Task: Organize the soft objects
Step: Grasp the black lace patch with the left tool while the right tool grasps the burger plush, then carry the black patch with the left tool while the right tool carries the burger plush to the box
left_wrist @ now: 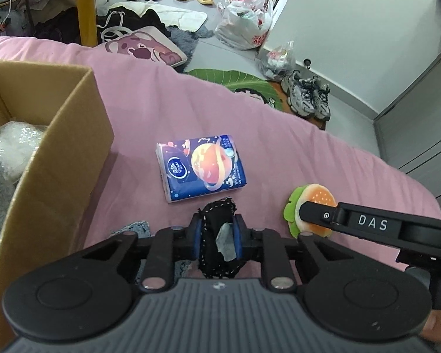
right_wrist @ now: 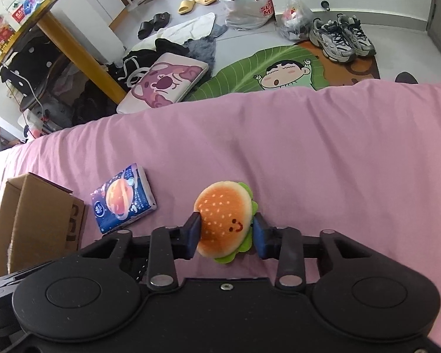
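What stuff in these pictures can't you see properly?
- Inside the brown cardboard box: left wrist view shows only something grey and fluffy and something in clear wrap; the box wall and picture edge hide the rest.
- Black speckled fabric piece in the left gripper: bunched between the blue pads, so what it is stays unclear.
- Blue tissue pack: small print unreadable.
- Plush hamburger toy in the right gripper: underside hidden.
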Available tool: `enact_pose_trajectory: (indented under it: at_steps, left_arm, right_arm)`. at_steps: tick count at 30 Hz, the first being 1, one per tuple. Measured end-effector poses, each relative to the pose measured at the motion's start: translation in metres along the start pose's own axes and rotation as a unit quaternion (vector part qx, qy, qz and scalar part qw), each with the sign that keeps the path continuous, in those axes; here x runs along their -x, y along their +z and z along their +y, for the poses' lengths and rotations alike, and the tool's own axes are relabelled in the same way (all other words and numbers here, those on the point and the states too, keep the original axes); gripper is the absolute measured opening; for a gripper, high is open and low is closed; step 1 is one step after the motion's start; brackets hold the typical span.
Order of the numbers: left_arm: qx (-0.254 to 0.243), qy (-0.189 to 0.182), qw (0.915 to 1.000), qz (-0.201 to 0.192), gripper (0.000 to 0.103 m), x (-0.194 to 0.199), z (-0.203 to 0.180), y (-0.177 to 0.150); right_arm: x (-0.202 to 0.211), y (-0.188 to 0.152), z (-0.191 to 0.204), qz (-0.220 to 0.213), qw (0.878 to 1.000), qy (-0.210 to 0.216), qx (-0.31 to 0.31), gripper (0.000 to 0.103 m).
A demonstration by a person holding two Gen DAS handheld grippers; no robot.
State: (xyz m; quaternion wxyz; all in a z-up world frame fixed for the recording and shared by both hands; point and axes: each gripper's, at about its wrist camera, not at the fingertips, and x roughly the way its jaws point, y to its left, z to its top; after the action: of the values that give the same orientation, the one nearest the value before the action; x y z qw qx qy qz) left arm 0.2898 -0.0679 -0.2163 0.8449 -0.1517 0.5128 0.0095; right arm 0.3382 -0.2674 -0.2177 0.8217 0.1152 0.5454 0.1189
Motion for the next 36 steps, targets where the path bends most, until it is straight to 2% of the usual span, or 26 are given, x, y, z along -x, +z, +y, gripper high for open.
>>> enact_pose_trajectory:
  at_steps: [8,24,36]
  left_arm:
    - [0.005,-0.025,0.9993,-0.028,0.020,0.029,-0.002,0.002]
    - [-0.017,-0.011,0.9978,-0.063,0.020,0.078,-0.008,-0.008]
    - [-0.018,0.005,0.9968,-0.078,0.020,0.112,0.007,-0.016]
  right_arm:
    - [0.022,-0.004,0.009,-0.018,1.000,0.023,-0.005,0.033]
    - [0.070,-0.013,0.019,-0.067,0.996,0.062,0.002,0.033]
    - [0.093,-0.023,0.042,-0.088,0.991,0.096,0.034,0.033]
